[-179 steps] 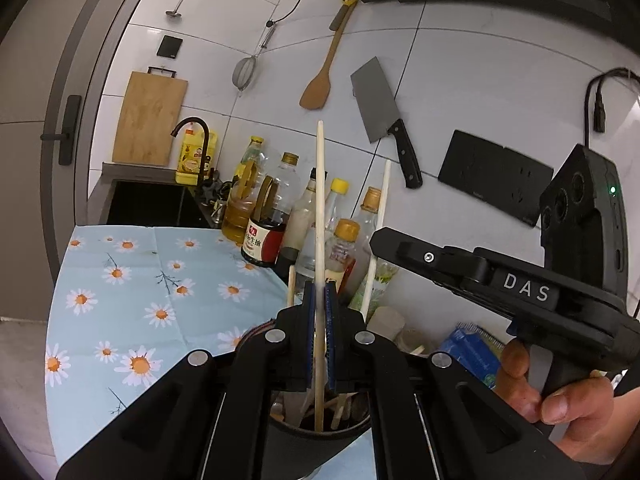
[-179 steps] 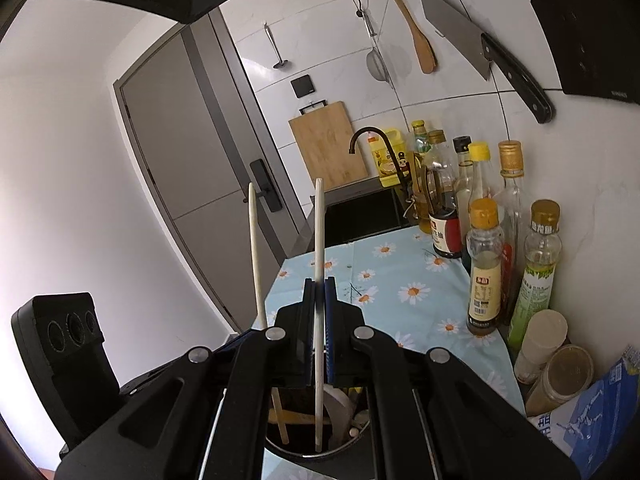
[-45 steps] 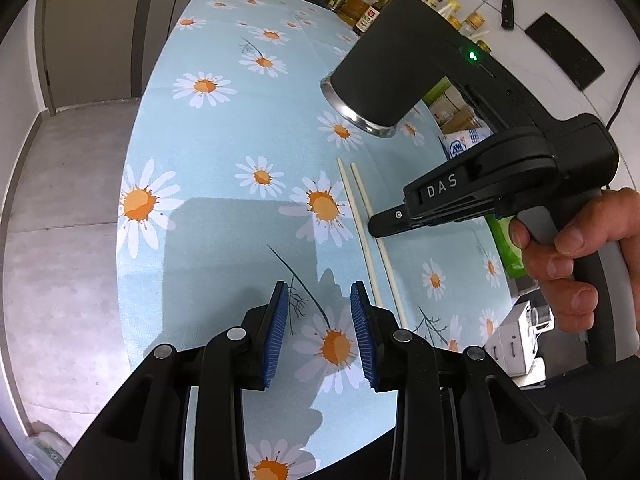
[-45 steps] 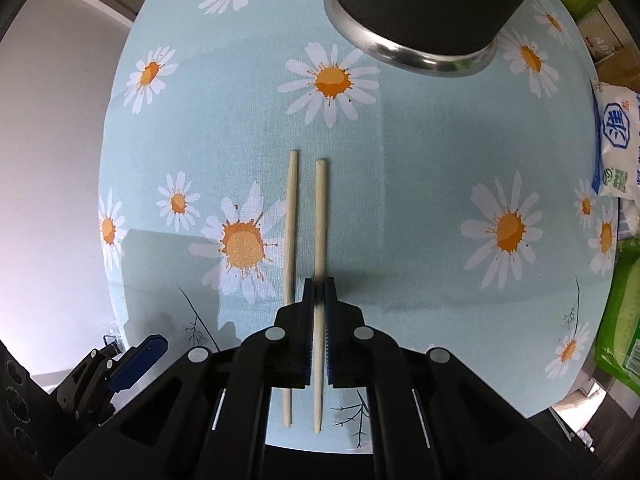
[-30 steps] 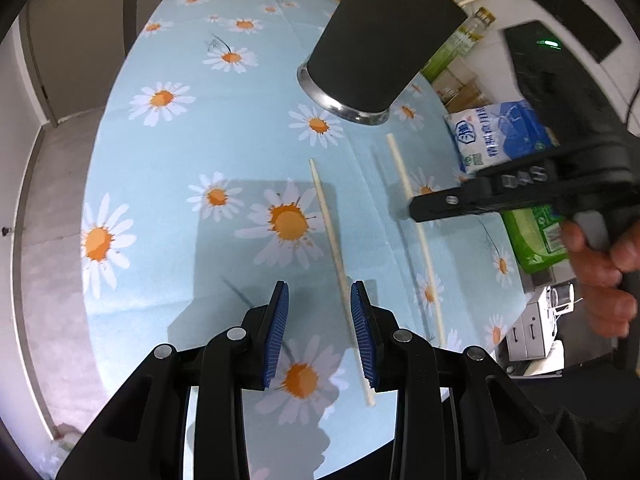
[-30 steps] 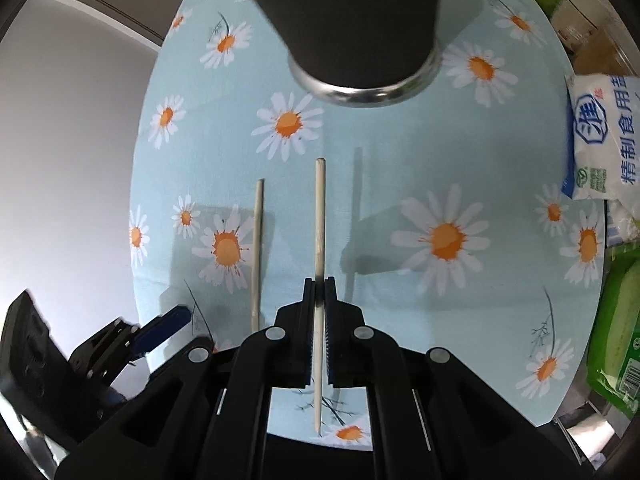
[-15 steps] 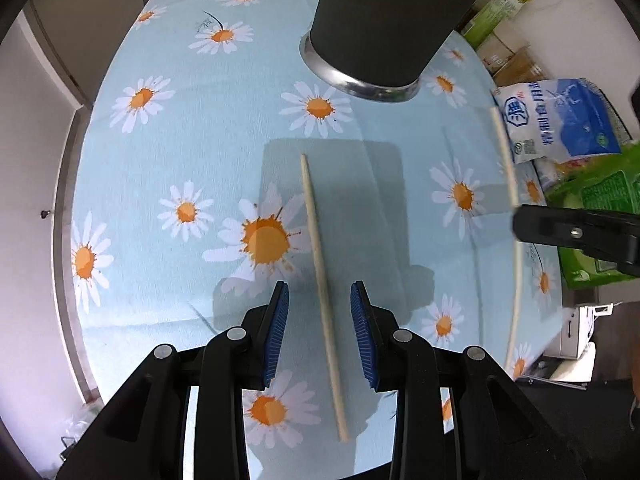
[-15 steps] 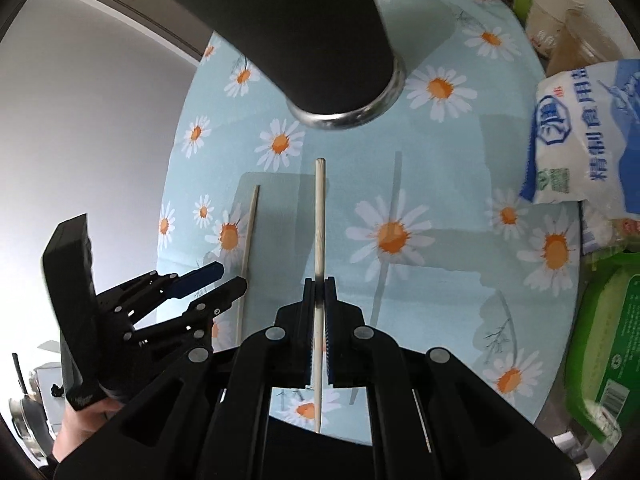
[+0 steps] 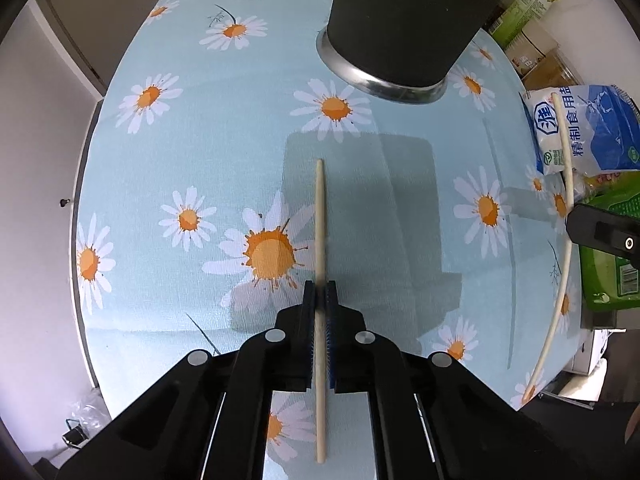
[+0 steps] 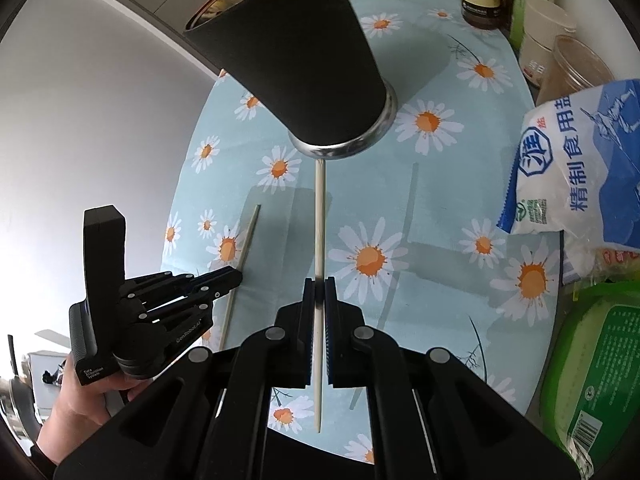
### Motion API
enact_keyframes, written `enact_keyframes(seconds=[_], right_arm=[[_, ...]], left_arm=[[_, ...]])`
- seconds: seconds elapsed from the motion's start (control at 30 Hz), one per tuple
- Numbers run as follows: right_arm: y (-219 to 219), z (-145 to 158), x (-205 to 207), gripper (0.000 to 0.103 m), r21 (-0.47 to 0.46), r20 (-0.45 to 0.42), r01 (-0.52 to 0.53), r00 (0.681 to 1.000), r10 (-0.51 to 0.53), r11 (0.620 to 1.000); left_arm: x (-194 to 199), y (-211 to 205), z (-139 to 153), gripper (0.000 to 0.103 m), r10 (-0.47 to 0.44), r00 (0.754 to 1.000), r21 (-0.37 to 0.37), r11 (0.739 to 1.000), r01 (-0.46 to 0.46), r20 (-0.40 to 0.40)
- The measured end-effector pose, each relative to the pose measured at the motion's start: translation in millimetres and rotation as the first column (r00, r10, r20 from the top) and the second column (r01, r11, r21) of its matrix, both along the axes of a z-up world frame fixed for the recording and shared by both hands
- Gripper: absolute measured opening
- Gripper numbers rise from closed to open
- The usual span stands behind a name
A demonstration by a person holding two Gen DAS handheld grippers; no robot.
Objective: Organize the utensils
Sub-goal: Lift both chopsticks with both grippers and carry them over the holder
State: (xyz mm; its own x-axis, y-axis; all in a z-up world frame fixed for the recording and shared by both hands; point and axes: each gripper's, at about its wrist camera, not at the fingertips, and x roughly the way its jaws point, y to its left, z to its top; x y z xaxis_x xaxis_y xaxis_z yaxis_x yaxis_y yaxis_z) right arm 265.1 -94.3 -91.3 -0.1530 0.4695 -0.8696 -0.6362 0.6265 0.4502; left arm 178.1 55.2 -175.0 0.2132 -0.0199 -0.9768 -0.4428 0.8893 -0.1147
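in the left wrist view, the left gripper point(image 9: 319, 298) has just been closing, and its blue pads are now pinching a pale chopstick point(image 9: 319, 232). the stick runs between the pads and points toward the black cup point(image 9: 408, 20). it lies low over the bench point(image 9: 168, 152), which has a light blue cloth with daisies. the cup stands on a shiny metal ring at the far side of the cloth. at the right edge, the tip of the right gripper point(image 9: 600, 232) holds a second chopstick point(image 9: 562, 200) up off the cloth. a blue and white bag point(image 9: 592, 132) sits behind it, with a green pack point(image 9: 612, 248) next to it.

in the right wrist view, the right gripper point(image 10: 319, 292) is pressed together on the second chopstick point(image 10: 319, 224). the far end of that stick points at the foot of the black cup point(image 10: 292, 56). more sticks poke out of the top of the cup. to the left, a hand point(image 10: 80, 396) holds the left gripper point(image 10: 228, 278), which is pinching the first chopstick point(image 10: 245, 248) down near the cloth. the blue and white bag point(image 10: 576, 164) lies on the right, with jars point(image 10: 560, 56) behind it.
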Motion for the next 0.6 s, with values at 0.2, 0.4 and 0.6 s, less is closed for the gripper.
enact_keyframes(seconds=[0.2, 0.4, 0.6], right_arm=[[6.1, -2.8, -0.7, 0.005, 0.001, 0.01, -0.013, 1.0, 0.013, 1.0], [8.9, 0.0, 3.3, 0.005, 0.001, 0.025, -0.02, 0.999, 0.02, 1.0], [11.1, 8.3, 3.3, 0.005, 0.03, 0.042, -0.054, 0.998, 0.053, 0.998]], left_arm=[[-6.1, 1.8, 0.8, 0.004, 0.032, 0.999, -0.022, 0.999, -0.031, 0.034], [-20.8, -0.2, 20.5, 0.004, 0.063, 0.993, -0.043, 0.997, -0.059, 0.102], [-26.4, -10.3, 50.8, 0.004, 0.066, 0.979, -0.031, 0.998, -0.062, 0.193]])
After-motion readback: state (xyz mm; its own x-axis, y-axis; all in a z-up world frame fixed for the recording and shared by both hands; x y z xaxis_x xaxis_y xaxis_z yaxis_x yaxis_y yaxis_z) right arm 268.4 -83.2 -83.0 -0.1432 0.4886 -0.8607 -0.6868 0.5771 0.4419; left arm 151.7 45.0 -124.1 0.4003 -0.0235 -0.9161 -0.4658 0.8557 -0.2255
